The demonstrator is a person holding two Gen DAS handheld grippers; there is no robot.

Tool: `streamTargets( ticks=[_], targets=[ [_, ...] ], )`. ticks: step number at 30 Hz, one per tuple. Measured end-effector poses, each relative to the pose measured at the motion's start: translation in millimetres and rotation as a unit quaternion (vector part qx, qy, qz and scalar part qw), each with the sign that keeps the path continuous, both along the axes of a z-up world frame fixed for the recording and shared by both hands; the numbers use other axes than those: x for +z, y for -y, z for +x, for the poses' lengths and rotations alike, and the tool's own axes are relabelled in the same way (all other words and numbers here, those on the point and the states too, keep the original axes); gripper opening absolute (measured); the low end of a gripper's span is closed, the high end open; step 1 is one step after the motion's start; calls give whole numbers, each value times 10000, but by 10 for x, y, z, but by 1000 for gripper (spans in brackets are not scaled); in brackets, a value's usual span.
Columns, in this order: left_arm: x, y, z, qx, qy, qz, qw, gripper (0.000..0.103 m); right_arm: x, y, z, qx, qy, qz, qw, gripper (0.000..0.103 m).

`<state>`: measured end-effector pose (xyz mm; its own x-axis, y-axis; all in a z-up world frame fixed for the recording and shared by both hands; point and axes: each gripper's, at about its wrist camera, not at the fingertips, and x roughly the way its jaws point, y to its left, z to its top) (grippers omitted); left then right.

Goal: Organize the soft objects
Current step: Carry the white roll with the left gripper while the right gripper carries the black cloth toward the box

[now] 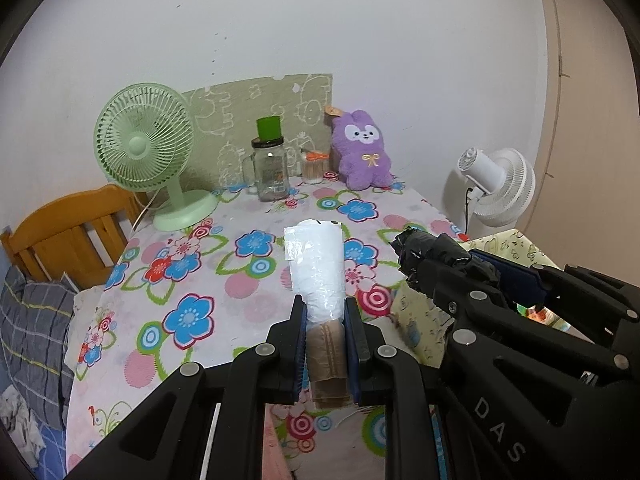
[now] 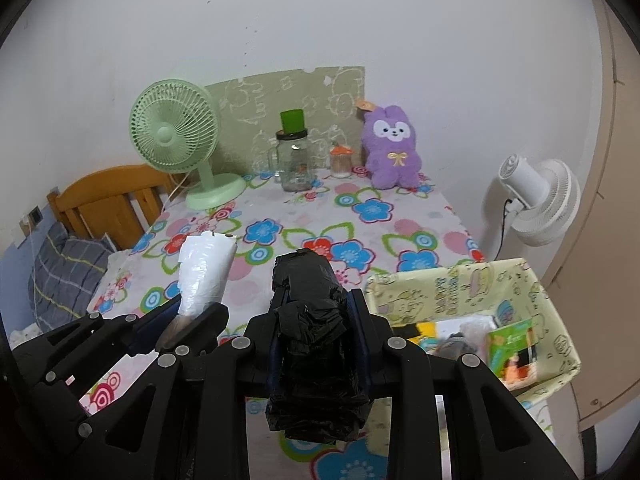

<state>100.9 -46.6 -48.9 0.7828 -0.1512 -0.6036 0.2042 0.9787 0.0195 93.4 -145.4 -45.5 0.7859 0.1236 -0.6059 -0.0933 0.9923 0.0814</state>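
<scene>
My left gripper (image 1: 325,308) is shut on a white plastic roll (image 1: 316,264) with a brown core end, held above the flowered tablecloth (image 1: 192,280). The same white plastic roll (image 2: 204,276) shows at the left in the right wrist view. My right gripper (image 2: 318,300) is shut on a black plastic bag roll (image 2: 312,320), which also appears as the black plastic bag roll (image 1: 436,256) at the right in the left wrist view. A purple plush rabbit (image 2: 394,148) sits upright at the table's far edge against the wall. A pale yellow fabric basket (image 2: 460,284) stands at the right.
At the back stand a green desk fan (image 2: 180,140), a glass jar (image 2: 295,162) with a green cup on top and a small toothpick holder (image 2: 341,162). A white fan (image 2: 536,200) is beyond the table's right edge. A wooden bed frame (image 2: 108,200) lies left.
</scene>
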Motion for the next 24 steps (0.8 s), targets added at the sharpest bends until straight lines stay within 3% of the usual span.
streamTargets(
  ticks=[24],
  targets=[
    [97,726,55,-573,163,52,9982,15,81,746,-36,-549,178,-41,9983,32]
  ],
)
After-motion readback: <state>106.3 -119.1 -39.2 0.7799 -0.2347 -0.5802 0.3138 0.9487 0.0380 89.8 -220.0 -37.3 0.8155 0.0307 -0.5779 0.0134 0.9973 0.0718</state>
